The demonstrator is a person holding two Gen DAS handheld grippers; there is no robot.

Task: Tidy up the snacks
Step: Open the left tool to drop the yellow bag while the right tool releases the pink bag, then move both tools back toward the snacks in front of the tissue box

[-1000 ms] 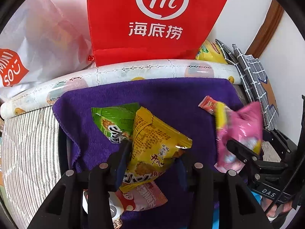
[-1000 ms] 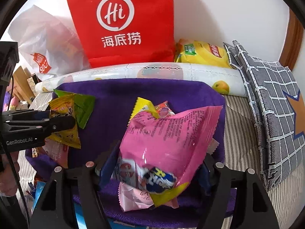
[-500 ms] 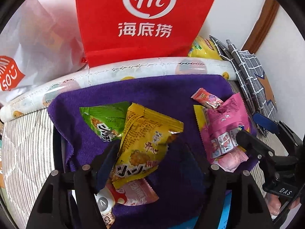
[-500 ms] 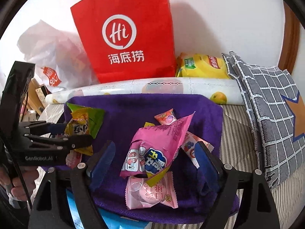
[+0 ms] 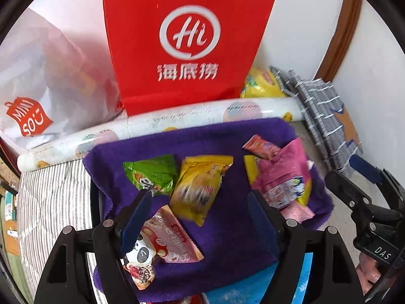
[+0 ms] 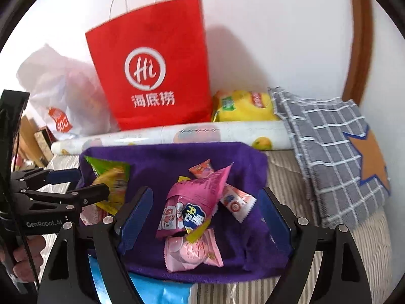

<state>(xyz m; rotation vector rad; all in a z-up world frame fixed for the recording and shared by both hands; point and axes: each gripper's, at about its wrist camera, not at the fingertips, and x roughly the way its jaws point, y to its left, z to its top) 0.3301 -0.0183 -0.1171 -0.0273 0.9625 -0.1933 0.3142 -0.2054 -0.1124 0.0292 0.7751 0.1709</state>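
A purple towel (image 5: 227, 228) holds the snacks. My left gripper (image 5: 197, 197) hovers above it with its jaws opening. A blurred yellow packet (image 5: 200, 185) lies loose between them, touching neither pad, beside a green packet (image 5: 152, 174) and a pink-white packet (image 5: 172, 238). My right gripper (image 6: 206, 195) is open over a pink packet (image 6: 197, 197), which rests free on the towel (image 6: 164, 157) atop a pale pink packet (image 6: 195, 250). Each gripper shows in the other's view: the right gripper (image 5: 344, 168) and the left gripper (image 6: 88, 182).
A red paper bag (image 6: 152, 76) stands at the wall behind a patterned roll (image 6: 177, 134). A white plastic bag (image 6: 50, 88) sits left and a yellow chip bag (image 6: 243, 106) and grey checked cushion (image 6: 329, 139) right. A blue packet (image 6: 162, 291) lies under the towel's near edge.
Both grippers let go of their packets and rose. The yellow packet dropped from the left jaws onto the towel; the pink packet dropped from the right jaws onto the pile.
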